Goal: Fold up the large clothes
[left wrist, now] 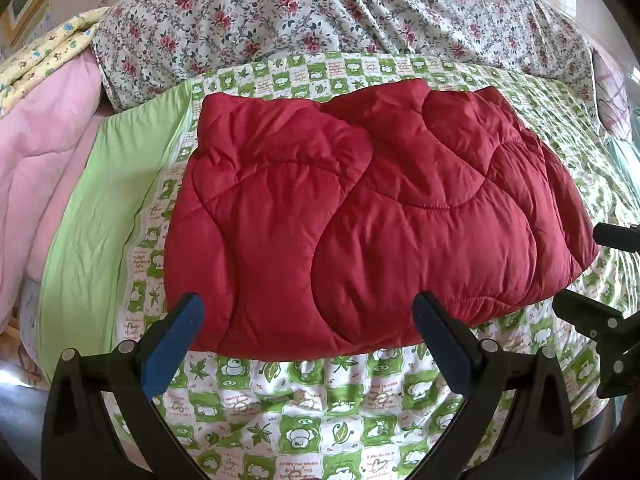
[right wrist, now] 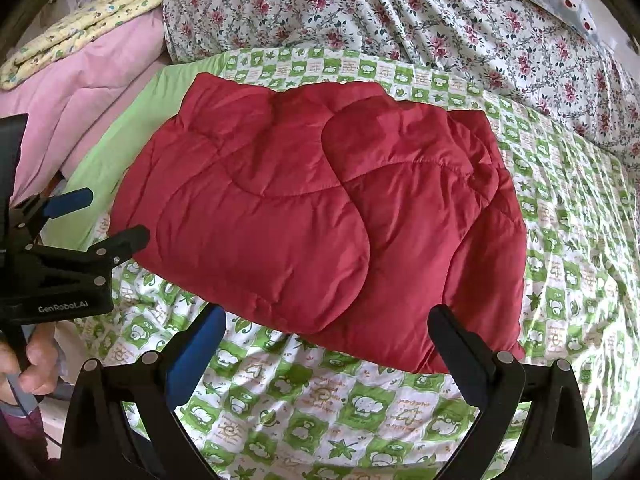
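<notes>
Though folded flat on green sheet, red quilted jacket just beyond both gaping, empty tongs, L & R.

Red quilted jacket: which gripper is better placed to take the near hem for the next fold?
Probably the left. The left gripper, open, straddles the near edge of the red quilted jacket. The right gripper, also open, sits toward the jacket's near right corner, over green checked sheet.
</notes>
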Motion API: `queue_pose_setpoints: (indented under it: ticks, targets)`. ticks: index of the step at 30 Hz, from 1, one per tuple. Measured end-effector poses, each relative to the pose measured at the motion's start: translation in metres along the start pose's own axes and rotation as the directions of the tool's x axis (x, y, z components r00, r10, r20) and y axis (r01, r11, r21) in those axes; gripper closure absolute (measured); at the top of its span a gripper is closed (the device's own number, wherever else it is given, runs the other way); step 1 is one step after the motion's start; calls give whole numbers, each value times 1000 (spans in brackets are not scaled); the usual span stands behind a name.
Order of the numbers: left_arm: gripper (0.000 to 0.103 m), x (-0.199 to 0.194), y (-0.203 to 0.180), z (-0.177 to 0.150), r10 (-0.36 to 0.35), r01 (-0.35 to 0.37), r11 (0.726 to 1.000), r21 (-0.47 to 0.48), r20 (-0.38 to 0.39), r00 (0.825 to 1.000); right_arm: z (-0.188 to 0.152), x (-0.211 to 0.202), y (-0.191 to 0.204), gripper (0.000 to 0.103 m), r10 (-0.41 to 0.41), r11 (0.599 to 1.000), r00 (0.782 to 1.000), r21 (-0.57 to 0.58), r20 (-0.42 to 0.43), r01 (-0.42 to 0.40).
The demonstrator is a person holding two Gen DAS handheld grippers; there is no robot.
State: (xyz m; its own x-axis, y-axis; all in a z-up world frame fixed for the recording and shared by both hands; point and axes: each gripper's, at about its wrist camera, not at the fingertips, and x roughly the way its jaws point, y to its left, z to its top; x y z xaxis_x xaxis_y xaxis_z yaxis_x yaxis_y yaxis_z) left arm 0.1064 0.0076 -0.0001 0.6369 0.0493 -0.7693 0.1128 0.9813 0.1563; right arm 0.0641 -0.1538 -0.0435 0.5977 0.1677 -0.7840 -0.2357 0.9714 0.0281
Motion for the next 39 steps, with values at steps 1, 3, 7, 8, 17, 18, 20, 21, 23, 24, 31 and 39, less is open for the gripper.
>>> queue_pose_setpoints:
  ticks: [1,3,7,8,17,18,20,21,23,24,31,39]
  targets:
    - [0,0,0,0,0,0,1000,0,0,1000,0,0,0,1,0,1000,1000,-1,0,0]
    - [0,0,-1,0,2,-2,1000,1,1,1000,0,0,0,1,2,1000,1000,0,1,-2]
    - [0,0,-1,1,3,-3,1000,2,1,1000,1,-2,1,1,2,1000,1000,-3,3,-2]
    - [0,0,-1,1,2,-2,1000,3,1,1000,2,-2,2,1,2,1000,1000,-4,3,-2]
    - [0,0,-1,1,3,-3,1000,4,1,1000,5,-4,2,1,7,1000,1000,-5,5,-7]
    - [0,0,-1,1,3,-3,1000,4,1,1000,4,-4,1,1,6,1000,1000,-4,6,-6]
    - [0,0,-1,2,4,-4,1000,5,2,1000,5,-4,2,1,8,1000,1000,-5,7,-8]
    - [0,0,-1,2,5,-5,1000,6,3,1000,6,-4,1,1,9,1000,1000,-7,7,-9]
    - [0,1,-1,4,6,-6,1000,8,5,1000,7,-5,1,1,9,1000,1000,-7,8,-9]
    - [0,1,-1,5,4,-4,1000,7,5,1000,7,-5,1,1,10,1000,1000,-8,8,-10]
    - [0,1,-1,6,6,-6,1000,13,7,1000,8,-5,0,1,8,1000,1000,-7,11,-8]
    - [0,-1,-3,7,6,-6,1000,12,9,1000,8,-5,0,1,8,1000,1000,-7,11,-8]
